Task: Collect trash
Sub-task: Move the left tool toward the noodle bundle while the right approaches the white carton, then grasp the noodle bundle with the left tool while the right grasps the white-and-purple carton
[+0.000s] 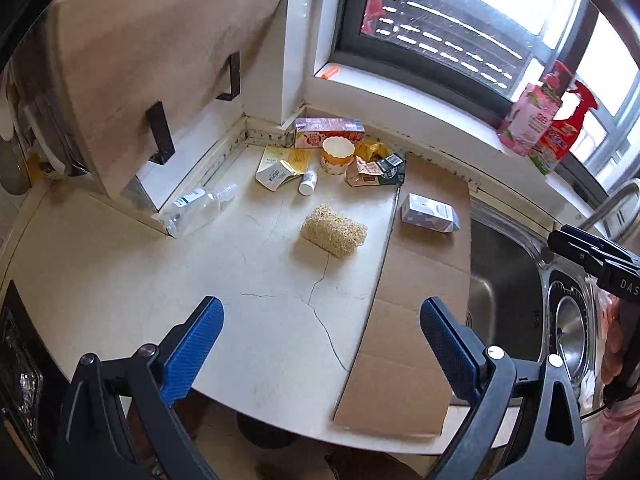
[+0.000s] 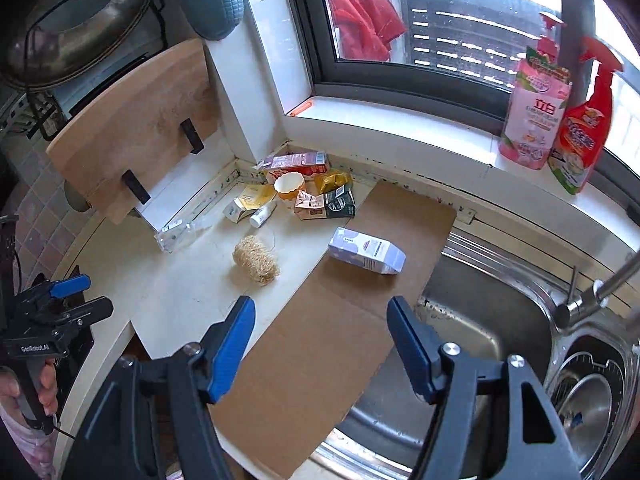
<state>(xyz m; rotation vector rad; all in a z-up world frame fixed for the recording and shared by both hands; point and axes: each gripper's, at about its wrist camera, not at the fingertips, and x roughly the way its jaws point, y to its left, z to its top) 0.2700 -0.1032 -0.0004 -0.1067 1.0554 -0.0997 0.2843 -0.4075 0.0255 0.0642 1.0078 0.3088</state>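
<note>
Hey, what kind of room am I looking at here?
Most likely a home kitchen: a stainless steel sink with a faucet is set in the countertop, a wooden cutting board hangs by the wall, and dish soap stands on the windowsill.

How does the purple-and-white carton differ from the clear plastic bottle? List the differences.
1. The purple-and-white carton is opaque and box-shaped; the clear plastic bottle is see-through and rounded.
2. The carton lies on the cardboard sheet by the sink; the bottle lies on the bare counter below the cutting board.
3. The carton lies apart from the trash pile; the bottle lies beside it.

Both lie on their sides, untouched.
</note>
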